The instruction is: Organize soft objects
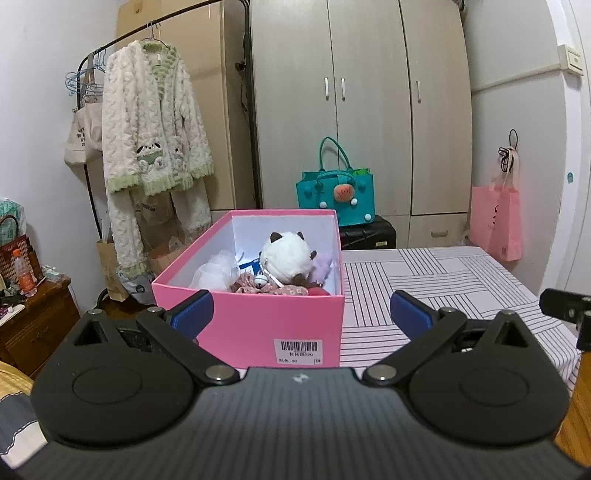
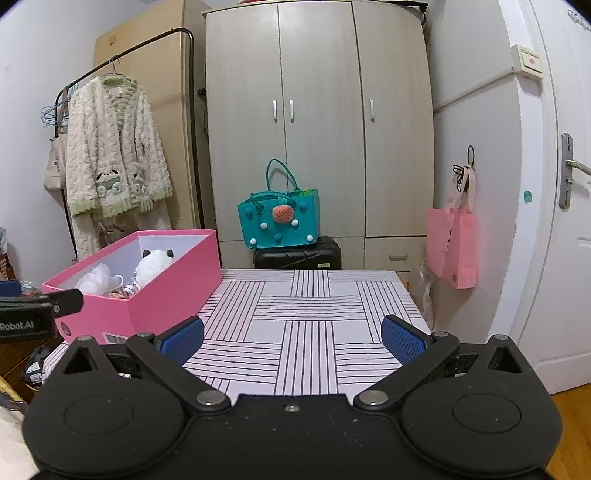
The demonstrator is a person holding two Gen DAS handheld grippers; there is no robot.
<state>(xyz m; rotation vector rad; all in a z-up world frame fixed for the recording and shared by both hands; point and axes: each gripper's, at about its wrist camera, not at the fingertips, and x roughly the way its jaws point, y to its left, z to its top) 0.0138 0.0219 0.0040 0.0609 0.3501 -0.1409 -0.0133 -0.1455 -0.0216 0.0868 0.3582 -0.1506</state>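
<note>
On the striped bench [image 2: 306, 314] stands the pink box [image 1: 258, 325], holding a white panda plush [image 1: 286, 258], a white mesh puff [image 1: 216, 271] and what looks like floral cloth. Just before the box, the left tool [image 1: 301, 314] gapes wide, empty. Right of the box, the right tool [image 2: 291, 336] is likewise spread, holding nothing.

A beige three-door wardrobe [image 2: 317, 122] fills the back wall. Left of the wardrobe stands a black clothes rail [image 1: 177, 16] hung with a fluffy cream-and-green robe [image 1: 151, 122]. In front of the wardrobe a teal bag [image 2: 279, 221] sits on a black case [image 2: 297, 256]. Right of the wardrobe, a pink bag [image 2: 452, 247] hangs beside a white door [image 2: 554, 221].
</note>
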